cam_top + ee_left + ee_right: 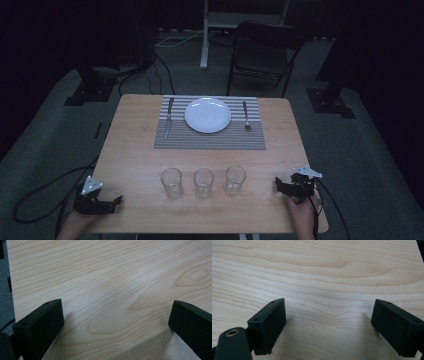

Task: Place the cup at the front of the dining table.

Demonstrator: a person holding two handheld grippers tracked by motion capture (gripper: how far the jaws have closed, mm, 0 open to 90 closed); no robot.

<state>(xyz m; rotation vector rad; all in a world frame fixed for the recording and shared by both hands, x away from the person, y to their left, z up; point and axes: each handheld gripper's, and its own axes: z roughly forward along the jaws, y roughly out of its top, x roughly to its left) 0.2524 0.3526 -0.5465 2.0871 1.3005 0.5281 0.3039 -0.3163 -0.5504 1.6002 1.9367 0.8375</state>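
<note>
Left claw (116, 201) resting at the near left corner of the wooden tabletop (130, 150), jaws spread wide with nothing but bare wood grain between them in the left gripper view. Right claw (278, 186) set down near the near right edge, likewise wide open and empty, jaws pointing toward the middle of the tabletop. Between the two, a row of three clear drinking glasses standing upright and apart: left glass (171, 182), middle glass (203, 182), right glass (235, 179), the last being nearest the right claw yet clearly apart from it. Farther back, a striped placemat (210, 140) carrying a white plate (207, 115) at its centre, a knife (169, 117) lying to the left of the plate and a fork (246, 116) to the right, both apart from the rim. Beyond the tabletop, a dark folding chair (262, 52) on the carpeted floor.
</note>
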